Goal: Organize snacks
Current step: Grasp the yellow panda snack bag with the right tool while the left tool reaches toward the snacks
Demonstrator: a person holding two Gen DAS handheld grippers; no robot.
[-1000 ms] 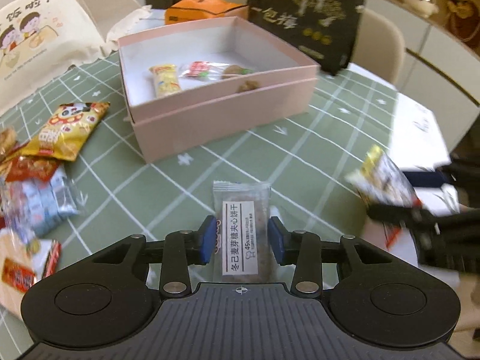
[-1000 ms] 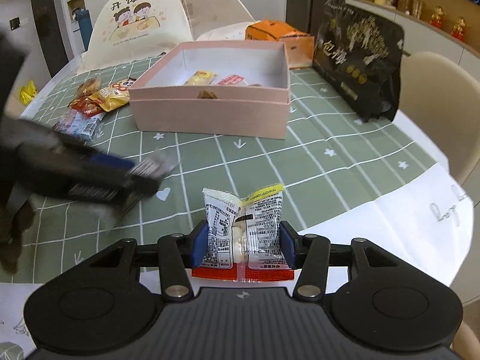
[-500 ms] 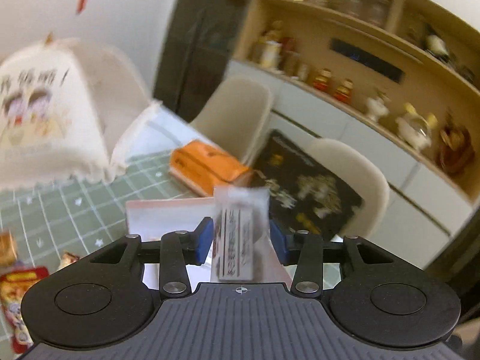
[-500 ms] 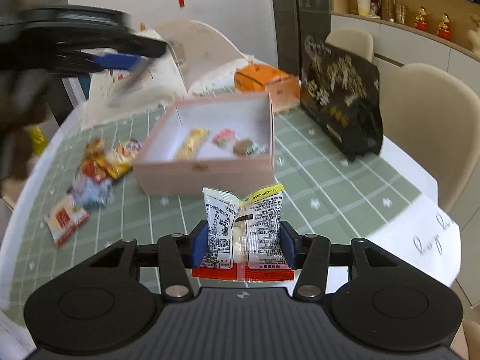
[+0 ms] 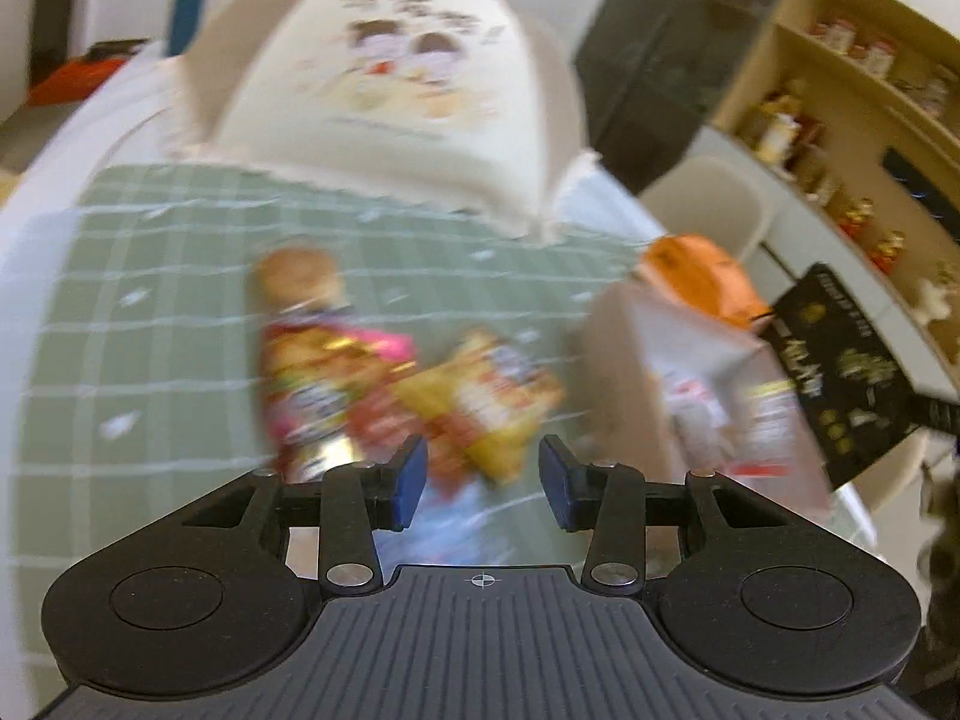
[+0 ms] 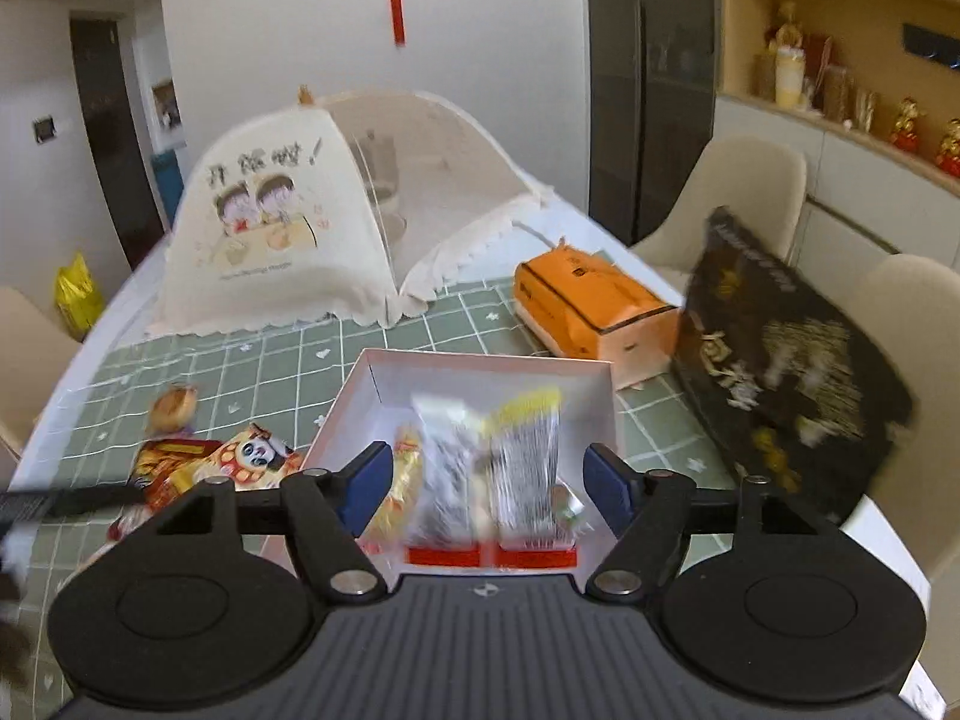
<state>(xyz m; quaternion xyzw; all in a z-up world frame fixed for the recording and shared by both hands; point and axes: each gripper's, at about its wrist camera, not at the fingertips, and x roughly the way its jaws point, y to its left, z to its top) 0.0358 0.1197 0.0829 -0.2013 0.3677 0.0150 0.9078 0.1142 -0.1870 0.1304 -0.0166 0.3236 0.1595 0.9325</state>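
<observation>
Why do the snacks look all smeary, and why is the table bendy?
Left wrist view: motion blur smears the snack packets and pink box; only the left gripper looks sharp. Right wrist view: the white packet, streaky, sits between the opening right gripper. Both views: the fisheye lens bends the tablecloth.

From my right-hand view: 1 pink box (image 6: 480,366), 1 orange carton (image 6: 591,306), 1 black bag (image 6: 780,372), 1 mesh food cover (image 6: 288,222), 2 beige chairs (image 6: 744,192) on or around my bench; loose snack packets too blurred to count.
</observation>
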